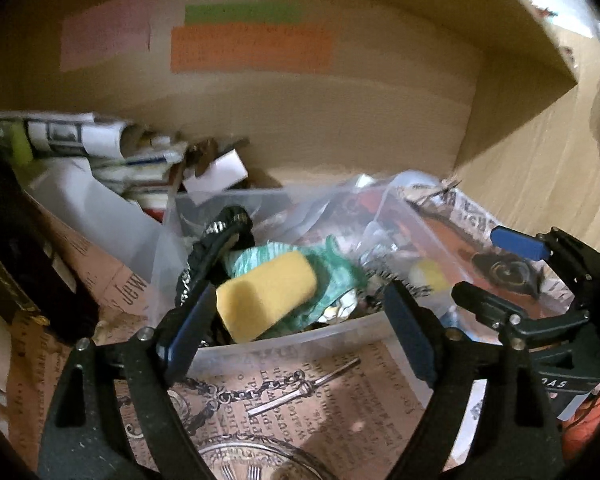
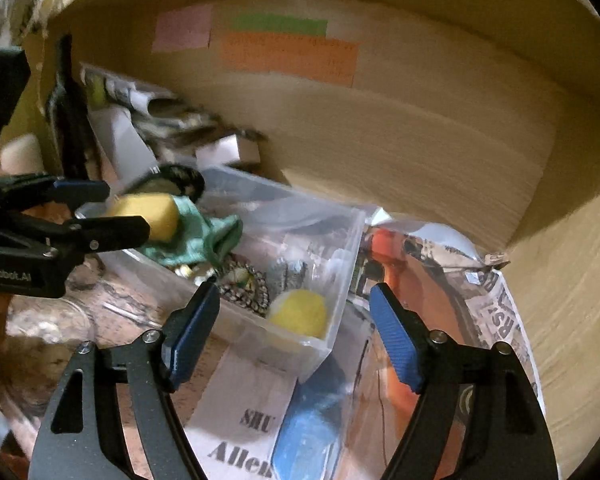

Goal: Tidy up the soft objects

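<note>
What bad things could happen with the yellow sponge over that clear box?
The sponge is near the left gripper's fingers, but the wide jaws aren't squeezing it, so it may land anywhere. The green cloth under it hangs over the box's edge and could slide out. The box looks crowded, so the yellow ball might get buried.

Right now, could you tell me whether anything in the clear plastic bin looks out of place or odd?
The clear plastic bin is overfilled: a yellow foam sponge block and crumpled green cloth sit at its rim beside the open left tongs, with beaded jewellery mixed among the soft things beside a yellow ball.
</note>
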The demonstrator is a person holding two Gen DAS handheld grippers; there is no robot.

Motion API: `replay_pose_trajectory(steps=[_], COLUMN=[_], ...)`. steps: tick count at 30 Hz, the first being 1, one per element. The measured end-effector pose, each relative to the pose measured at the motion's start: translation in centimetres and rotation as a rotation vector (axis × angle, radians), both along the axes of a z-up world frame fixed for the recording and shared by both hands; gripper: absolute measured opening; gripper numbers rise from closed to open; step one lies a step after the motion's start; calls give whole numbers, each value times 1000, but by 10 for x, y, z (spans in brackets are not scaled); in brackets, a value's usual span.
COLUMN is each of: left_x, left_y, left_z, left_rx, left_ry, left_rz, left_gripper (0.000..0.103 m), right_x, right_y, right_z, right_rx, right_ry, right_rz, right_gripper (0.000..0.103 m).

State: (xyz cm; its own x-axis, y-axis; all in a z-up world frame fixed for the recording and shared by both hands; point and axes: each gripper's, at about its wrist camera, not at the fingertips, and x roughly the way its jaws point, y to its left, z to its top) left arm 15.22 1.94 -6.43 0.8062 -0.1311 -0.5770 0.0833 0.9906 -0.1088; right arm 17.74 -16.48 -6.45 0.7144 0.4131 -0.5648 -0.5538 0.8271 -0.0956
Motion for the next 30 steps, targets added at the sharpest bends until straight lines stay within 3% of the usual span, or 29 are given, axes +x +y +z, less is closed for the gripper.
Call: replay_pose_trajectory(steps=[6, 17, 19, 30], left_x=[-33, -98, -105, -129], left_y=[-1, -5, -7, -17], left_z=[33, 80, 84, 92], left_rx=[4, 46, 53, 55], left_ry=[-130, -356, -379, -422], left_rz=[32, 88, 93, 93], left_gripper=[89, 98, 100, 102], right_x=[-19, -54, -59, -78], right_y=[-24, -52, -54, -57], right_z=[38, 78, 81, 86], right_rx=[166, 353, 374, 404], right_ry=[-50, -157, -175, -186], right_rz=[19, 19, 19, 27], right_gripper=[76, 97, 103, 103])
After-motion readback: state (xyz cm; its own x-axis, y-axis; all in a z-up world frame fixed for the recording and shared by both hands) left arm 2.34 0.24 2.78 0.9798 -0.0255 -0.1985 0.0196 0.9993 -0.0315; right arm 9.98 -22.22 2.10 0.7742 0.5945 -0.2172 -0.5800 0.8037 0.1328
